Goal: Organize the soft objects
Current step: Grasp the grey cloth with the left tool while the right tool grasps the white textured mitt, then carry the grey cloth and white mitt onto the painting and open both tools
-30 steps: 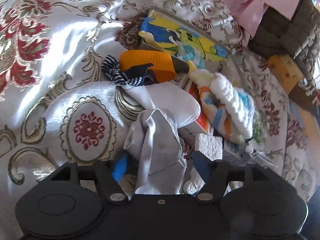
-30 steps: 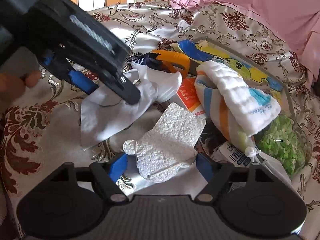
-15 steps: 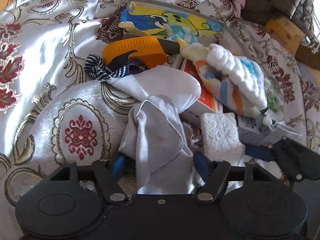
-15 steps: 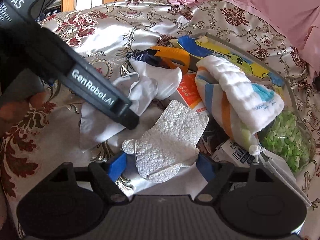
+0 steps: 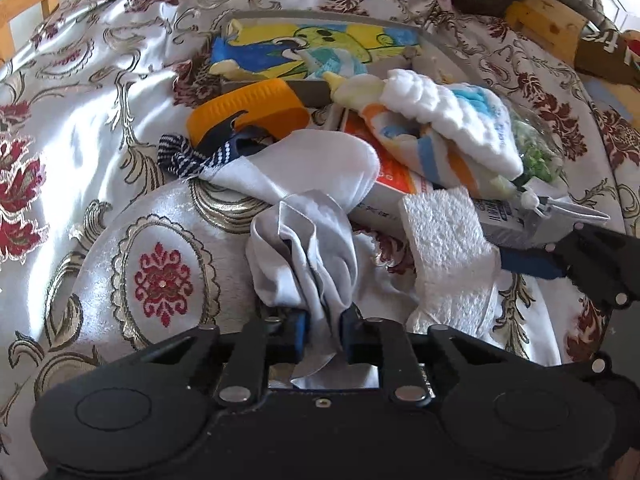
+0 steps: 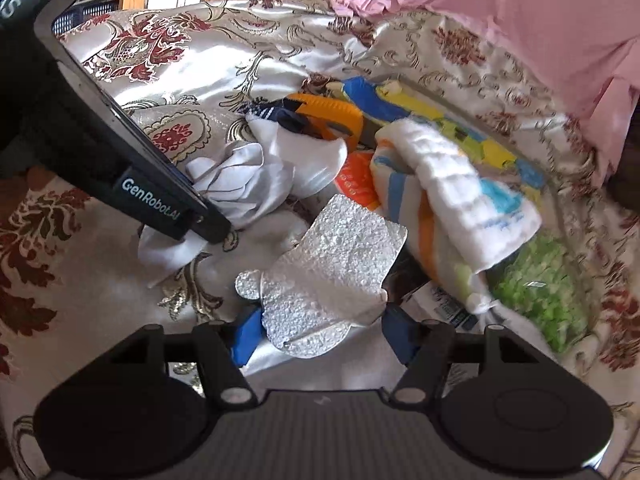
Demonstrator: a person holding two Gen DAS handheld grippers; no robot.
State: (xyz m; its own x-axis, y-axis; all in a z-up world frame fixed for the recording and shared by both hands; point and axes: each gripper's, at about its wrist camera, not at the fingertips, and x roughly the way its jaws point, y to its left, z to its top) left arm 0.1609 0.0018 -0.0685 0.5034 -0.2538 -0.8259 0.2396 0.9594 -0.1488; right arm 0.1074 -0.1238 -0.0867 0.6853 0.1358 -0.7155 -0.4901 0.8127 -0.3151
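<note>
Left wrist view showed your left gripper (image 5: 322, 330) just clamped on the crumpled white cloth (image 5: 304, 256); your right gripper (image 6: 320, 330) stood released, closing around the white foam slab (image 6: 332, 268) beside that cloth.

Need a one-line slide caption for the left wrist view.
Left gripper pinches a grey cloth on the patterned bedspread.

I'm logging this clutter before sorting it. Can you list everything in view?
white sock: one, white with navy striped cuff, on the bedspread, pinched in the left jaws
foam piece: one, white, between the right jaws
striped towel: one, white, orange and blue, right of the sock
orange lid: one, behind the sock
cartoon tray: one, blue and yellow, far end
green bits in bag: one bag, right edge
orange-and-white box: one, under the towel
bedspread: one, silver and red floral
pink cloth: one, background
left gripper: shut on the sock, having just closed
right gripper: open around the foam, narrowing
</note>
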